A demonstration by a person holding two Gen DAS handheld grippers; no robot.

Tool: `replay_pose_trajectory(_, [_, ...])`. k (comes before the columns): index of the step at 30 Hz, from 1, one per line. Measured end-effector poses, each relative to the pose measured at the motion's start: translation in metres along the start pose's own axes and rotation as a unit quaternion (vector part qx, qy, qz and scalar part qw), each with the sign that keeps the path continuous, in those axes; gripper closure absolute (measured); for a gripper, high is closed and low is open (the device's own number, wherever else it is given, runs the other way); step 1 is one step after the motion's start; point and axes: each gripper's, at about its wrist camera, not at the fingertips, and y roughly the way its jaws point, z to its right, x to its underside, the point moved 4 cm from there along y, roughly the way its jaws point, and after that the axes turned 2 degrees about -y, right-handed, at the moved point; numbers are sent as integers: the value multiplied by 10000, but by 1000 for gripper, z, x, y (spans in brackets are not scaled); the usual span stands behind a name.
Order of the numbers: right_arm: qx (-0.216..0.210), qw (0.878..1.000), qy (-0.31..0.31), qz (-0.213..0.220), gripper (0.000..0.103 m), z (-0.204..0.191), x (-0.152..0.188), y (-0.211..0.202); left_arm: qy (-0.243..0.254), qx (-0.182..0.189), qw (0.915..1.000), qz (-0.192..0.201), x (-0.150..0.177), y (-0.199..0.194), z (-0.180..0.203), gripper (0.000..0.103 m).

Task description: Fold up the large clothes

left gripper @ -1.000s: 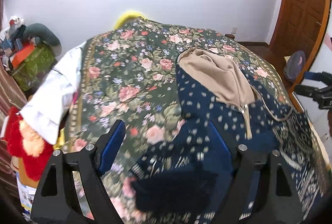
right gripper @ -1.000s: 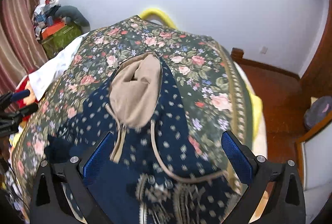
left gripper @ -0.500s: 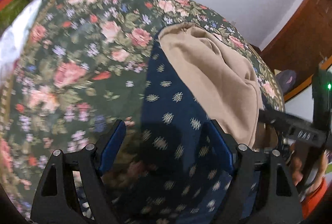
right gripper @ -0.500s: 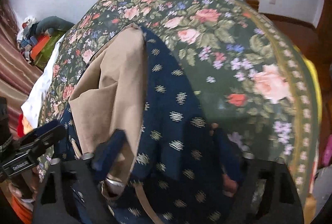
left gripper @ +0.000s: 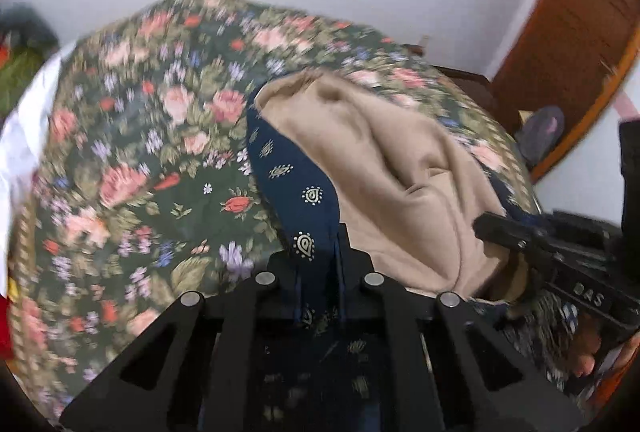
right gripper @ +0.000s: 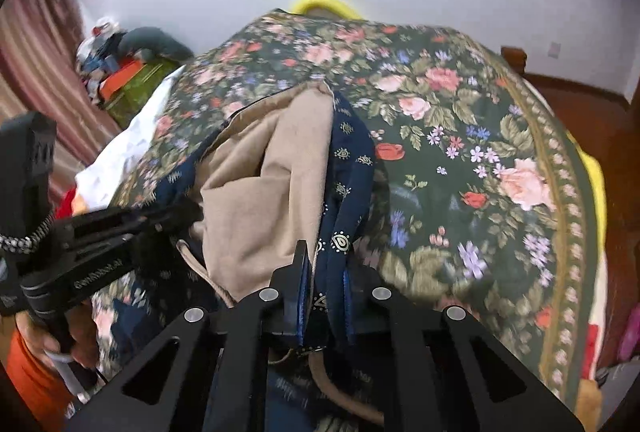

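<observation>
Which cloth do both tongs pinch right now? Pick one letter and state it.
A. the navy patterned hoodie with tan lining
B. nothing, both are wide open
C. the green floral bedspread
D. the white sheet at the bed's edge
A: the left tongs and the right tongs are each shut on a fold of the navy patterned hoodie with tan lining.

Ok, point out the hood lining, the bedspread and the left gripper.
hood lining [left gripper: 400,168]: left wrist view, on the tan inner fabric.
bedspread [right gripper: 460,168]: right wrist view, on bare floral cloth.
left gripper [left gripper: 318,264]: left wrist view, between fingertips pinching navy cloth.
</observation>
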Motion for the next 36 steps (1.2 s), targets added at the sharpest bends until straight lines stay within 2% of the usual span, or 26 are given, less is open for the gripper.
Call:
replay_pose_trajectory(3, [-112,9997,-227,38,92,-15,16,-30,241,200,9995,83,13,-36,12,92])
replay_pose_trajectory(7, [-261,9989,-387,38,92,-31,49,-67,441,540,9976,22,48,-80,25,91])
replay_pose_trajectory(9, [-324,9988,-355,-2,92,-33,71,-80,449,653,9968,-138,68,-88,26,91])
replay_pose_trajectory(13, [-222,9989,-359,-225,91,-33,110,-86,373,590,9957,-606,120,-83,24,91])
replay_pose_trajectory(17, [300,9970,-579,-422,91,-30,147,-78,297,447,9941,-948,164,-66,25,85])
replay_pose_trajectory(20, [751,9910,-925,-607,88,-33,163,-67,217,257,9936,-1078,187,-51,23,76])
replay_pose_trajectory(23, [1206,9829,-1302,-497,85,-40,171,-68,49,264,9949,-975,197,-45,17,71])
replay_pose_trajectory(24, [1367,9797,-1391,-457,77,-42,171,-68,-1,288,9949,-962,197,-45,16,70])
replay_pose_trajectory(26, [1847,9700,-1541,-339,49,-41,171,-71,-87,298,9948,-973,199,-45,13,69])
replay_pose_trajectory(27, [2039,9658,-1582,-237,29,-37,171,-73,-74,270,9948,-979,200,-44,12,68])
replay_pose_trajectory(28, [2124,9642,-1584,-128,20,-31,171,-76,-55,248,9948,-983,201,-44,12,66])
replay_pose_trajectory(33, [1340,9862,-911,-332,19,-6,167,-92,-151,246,9955,-899,198,-59,10,61])
replay_pose_trajectory(36, [1075,9917,-698,-127,19,-5,154,-110,-138,349,9960,-814,187,-73,9,55])
